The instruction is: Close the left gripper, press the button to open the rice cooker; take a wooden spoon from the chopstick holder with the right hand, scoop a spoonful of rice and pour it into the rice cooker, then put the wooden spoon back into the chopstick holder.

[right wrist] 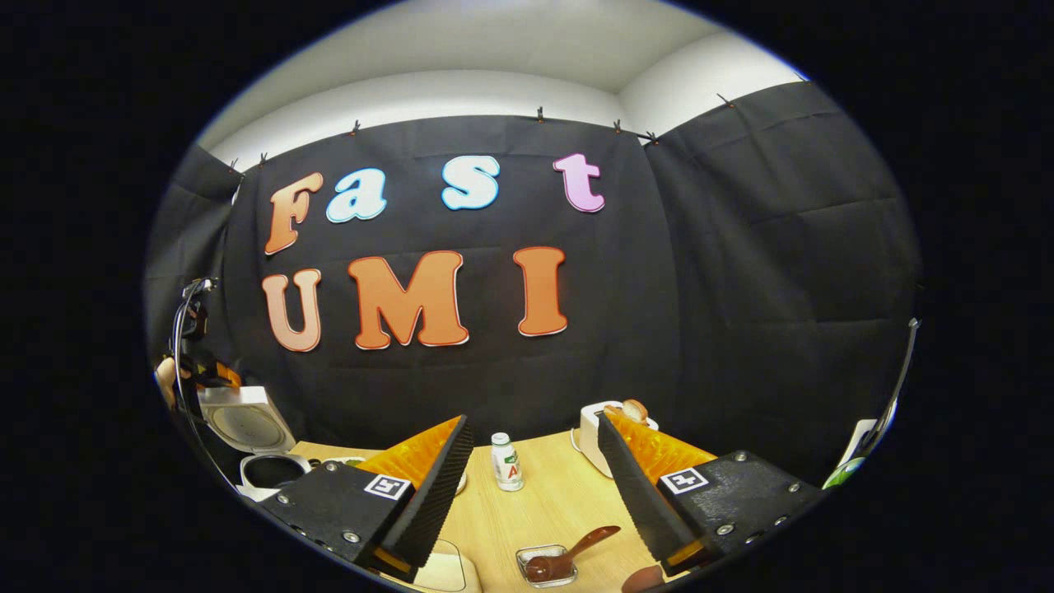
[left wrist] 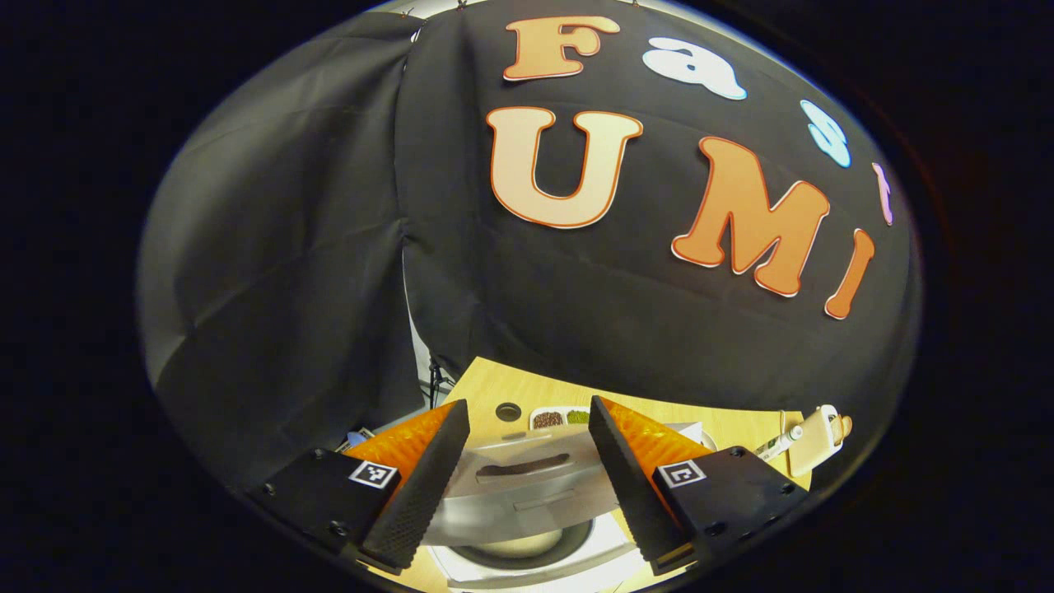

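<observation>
The white rice cooker stands with its lid [left wrist: 519,486] raised and its inner pot [left wrist: 519,548] showing under my left gripper [left wrist: 527,412], which is open and holds nothing. The cooker [right wrist: 255,449] also appears at the far left of the right gripper view, with a hand [right wrist: 165,379] above it. A dark wooden spoon [right wrist: 576,548] lies with its bowl in a small clear dish [right wrist: 543,570] on the table. My right gripper [right wrist: 535,420] hangs open above and behind the spoon. The cream chopstick holder [right wrist: 594,436] stands at the back beside the right finger, and is also seen here [left wrist: 815,441].
A small white bottle [right wrist: 506,463] stands between the fingers farther back. A divided dish of beans [left wrist: 560,418] and a round hole [left wrist: 508,409] lie beyond the cooker. A pale object [right wrist: 445,572] sits at the near edge. The wooden table [right wrist: 560,502] ends at the black cloth wall.
</observation>
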The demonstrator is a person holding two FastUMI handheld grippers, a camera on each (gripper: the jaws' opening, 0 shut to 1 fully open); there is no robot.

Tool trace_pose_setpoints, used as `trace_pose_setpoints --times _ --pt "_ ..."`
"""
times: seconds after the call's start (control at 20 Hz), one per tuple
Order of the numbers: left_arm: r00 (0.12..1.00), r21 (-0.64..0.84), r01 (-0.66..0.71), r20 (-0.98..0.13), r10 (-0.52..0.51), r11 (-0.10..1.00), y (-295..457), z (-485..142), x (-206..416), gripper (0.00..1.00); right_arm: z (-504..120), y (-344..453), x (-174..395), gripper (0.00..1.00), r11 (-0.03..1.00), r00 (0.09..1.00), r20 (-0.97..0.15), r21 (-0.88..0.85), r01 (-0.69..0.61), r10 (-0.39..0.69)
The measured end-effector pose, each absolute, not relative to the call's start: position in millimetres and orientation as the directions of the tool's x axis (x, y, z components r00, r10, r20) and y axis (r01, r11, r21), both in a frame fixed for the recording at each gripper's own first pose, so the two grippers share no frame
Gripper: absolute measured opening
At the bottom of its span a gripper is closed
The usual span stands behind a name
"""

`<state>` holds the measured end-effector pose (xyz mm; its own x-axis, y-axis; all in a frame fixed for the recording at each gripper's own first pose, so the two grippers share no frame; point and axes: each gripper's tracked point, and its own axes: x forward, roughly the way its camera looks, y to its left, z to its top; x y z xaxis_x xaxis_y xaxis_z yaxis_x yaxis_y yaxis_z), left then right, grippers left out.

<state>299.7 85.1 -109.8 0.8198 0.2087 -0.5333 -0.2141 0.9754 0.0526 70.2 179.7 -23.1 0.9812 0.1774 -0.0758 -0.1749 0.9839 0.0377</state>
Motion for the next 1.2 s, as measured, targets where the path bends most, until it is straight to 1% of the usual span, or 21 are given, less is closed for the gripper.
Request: trace_pose_setpoints --times 0.2,0.45,0.65,0.85,1.05,1.2 --pt "0.793 -0.001 -0.196 -0.589 0.158 0.981 61 -160 248 0.99 -37 200 70 0.95 0.969 0.964 -0.1 0.029 -0.244 0.246" --pt "0.751 0.105 -0.185 -0.627 0.209 0.977 52 -230 206 1.0 -50 212 55 0.95 0.955 0.947 -0.126 0.047 -0.292 0.296" --pt "0.724 0.153 -0.181 -0.647 0.237 0.972 55 -270 190 1.0 -54 211 44 0.95 0.952 0.943 -0.134 0.043 -0.303 0.306" --pt "0.744 0.173 -0.186 -0.618 0.254 0.967 57 -273 191 1.0 -55 201 41 0.95 0.956 0.946 -0.139 0.038 -0.292 0.294" --pt "0.762 0.163 -0.17 -0.604 0.235 0.972 58 -277 188 1.0 -64 199 38 0.95 0.956 0.942 -0.165 0.059 -0.286 0.292" --pt "0.778 0.081 -0.183 -0.597 0.194 0.98 57 -278 190 1.0 -73 201 35 0.95 0.954 0.936 -0.183 0.058 -0.294 0.3"
